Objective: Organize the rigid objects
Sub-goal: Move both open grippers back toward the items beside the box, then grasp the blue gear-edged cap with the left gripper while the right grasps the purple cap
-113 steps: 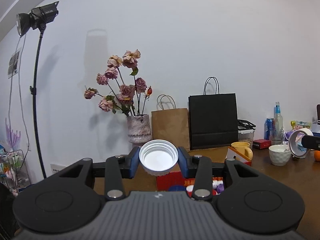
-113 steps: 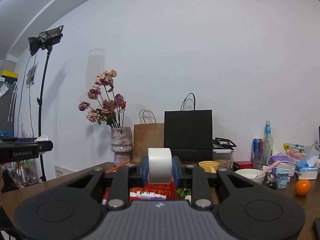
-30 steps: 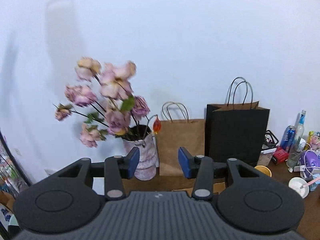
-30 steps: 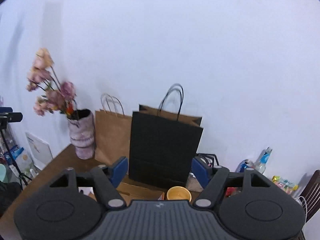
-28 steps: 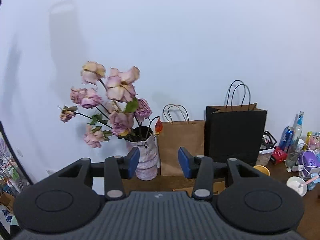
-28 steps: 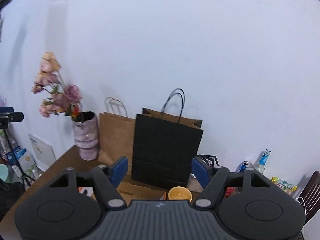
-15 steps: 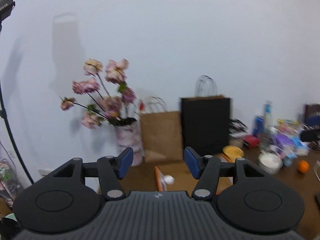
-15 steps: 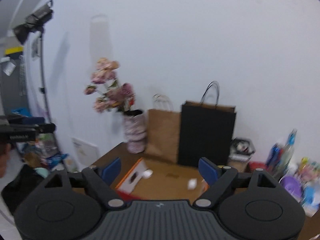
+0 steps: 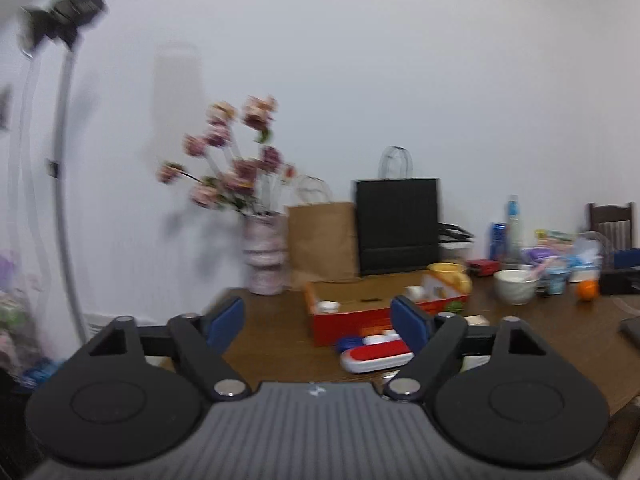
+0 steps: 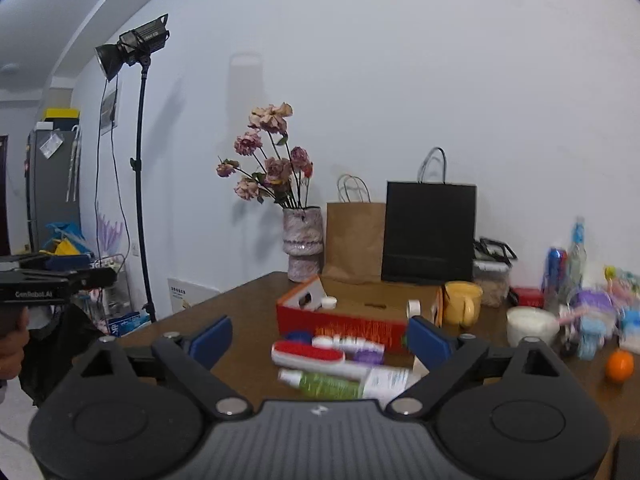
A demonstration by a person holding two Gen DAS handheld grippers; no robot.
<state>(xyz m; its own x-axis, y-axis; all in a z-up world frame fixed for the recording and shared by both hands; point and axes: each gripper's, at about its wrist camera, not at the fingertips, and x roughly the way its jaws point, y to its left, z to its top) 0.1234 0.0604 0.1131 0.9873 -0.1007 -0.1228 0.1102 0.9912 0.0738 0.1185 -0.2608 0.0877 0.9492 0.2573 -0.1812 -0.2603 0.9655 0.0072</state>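
Red cardboard box (image 10: 344,322) sits mid-frame on the brown table (image 10: 240,320), flaps open, w/ a white cap (image 10: 329,301) at its left end and a tape roll (image 10: 413,307) at its right end, both inside. Just in front of the box, lower centre of the right wrist view, lie a red-and-white case (image 10: 308,354), a purple-labelled tube (image 10: 352,347) and a green bottle (image 10: 324,384), close together; blurred, so whether they touch is hard to say. Right gripper (image 10: 318,342) is held above this cluster, fingers spread wide, nothing between them. Left gripper (image 9: 318,320) likewise has its fingers wide apart and empty; in its view the box (image 9: 360,312) is centre frame, the red-and-white case (image 9: 376,356) just below it. Right of the box: yellow mug (image 10: 460,300), white bowl (image 10: 532,326), then an orange (image 10: 619,365) at the right edge. Behind the box, along the wall: vase of dried roses (image 10: 302,244), brown paper bag (image 10: 354,240), black paper bag (image 10: 428,232). Studio light on a stand (image 10: 138,46) in the upper left.
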